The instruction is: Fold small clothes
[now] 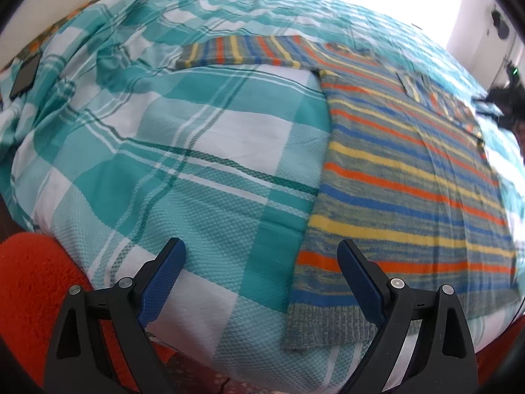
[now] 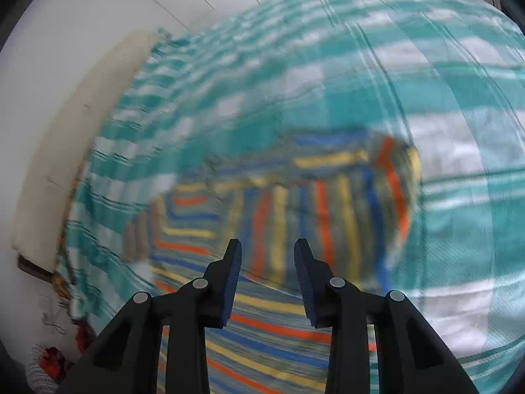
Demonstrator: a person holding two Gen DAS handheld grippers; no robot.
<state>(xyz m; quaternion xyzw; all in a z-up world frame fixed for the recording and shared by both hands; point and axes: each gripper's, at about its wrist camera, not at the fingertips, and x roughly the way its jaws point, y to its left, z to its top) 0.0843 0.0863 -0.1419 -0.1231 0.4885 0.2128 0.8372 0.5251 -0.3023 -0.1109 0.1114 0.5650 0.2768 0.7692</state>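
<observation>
Sweater (image 1: 407, 177): knit, striped blue, orange, yellow, grey; lies flat on the bed's right side, one sleeve (image 1: 239, 53) stretched left at the far end.
Bedspread (image 1: 183, 151): teal-and-white plaid, under the sweater.
Phone (image 1: 24, 75): dark, far left on the bedspread.
Left gripper (image 1: 261, 262): jaws wide apart, empty, near the hem.
Right gripper (image 2: 267, 262): jaws parted, empty, above the blurred sweater (image 2: 295, 213).
</observation>
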